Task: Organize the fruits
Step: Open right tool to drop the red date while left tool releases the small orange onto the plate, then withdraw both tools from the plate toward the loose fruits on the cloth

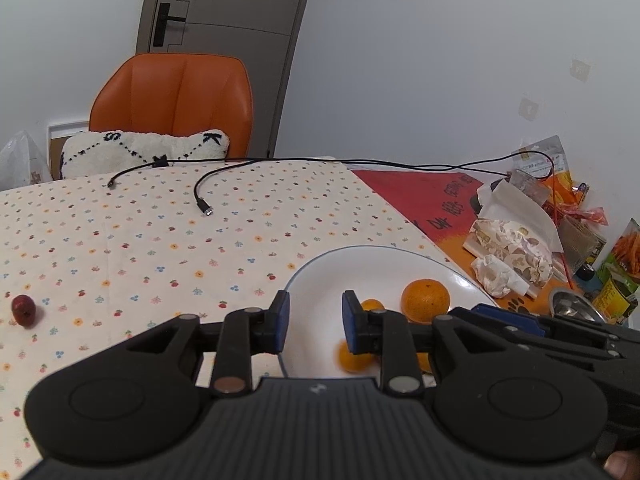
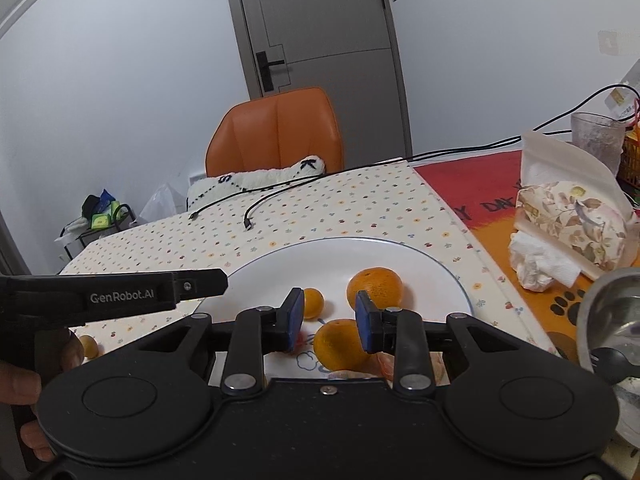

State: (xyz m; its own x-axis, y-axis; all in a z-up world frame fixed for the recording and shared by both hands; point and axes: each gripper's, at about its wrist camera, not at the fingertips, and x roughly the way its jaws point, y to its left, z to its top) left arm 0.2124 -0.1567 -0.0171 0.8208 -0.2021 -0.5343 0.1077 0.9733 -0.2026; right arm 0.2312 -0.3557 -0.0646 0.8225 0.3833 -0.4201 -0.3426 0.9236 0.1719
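A white plate (image 1: 320, 260) (image 2: 440, 264) on the flowered tablecloth holds three oranges: a large one (image 1: 426, 300) (image 2: 376, 286), a small one (image 1: 372, 305) (image 2: 312, 302) and a middle-sized one (image 1: 354, 358) (image 2: 340, 344). My left gripper (image 1: 316, 320) hovers open over the plate's left rim with nothing between its fingers; its black body (image 2: 120, 294) shows in the right wrist view. My right gripper (image 2: 330, 318) is open just above the middle-sized orange, fingers apart on either side of it. A dark red fruit (image 1: 24, 310) lies far left on the cloth. A small yellow fruit (image 2: 89, 346) sits beside a hand (image 2: 24, 392).
Two black cables (image 1: 200, 196) lie across the far cloth. On the right are a floral tissue pack (image 2: 572, 216), crumpled tissue (image 2: 540, 264), a metal bowl (image 2: 612, 312), a glass cup (image 2: 596, 136) and snack bags (image 1: 616, 276). An orange chair (image 1: 172, 96) with a cushion stands behind the table.
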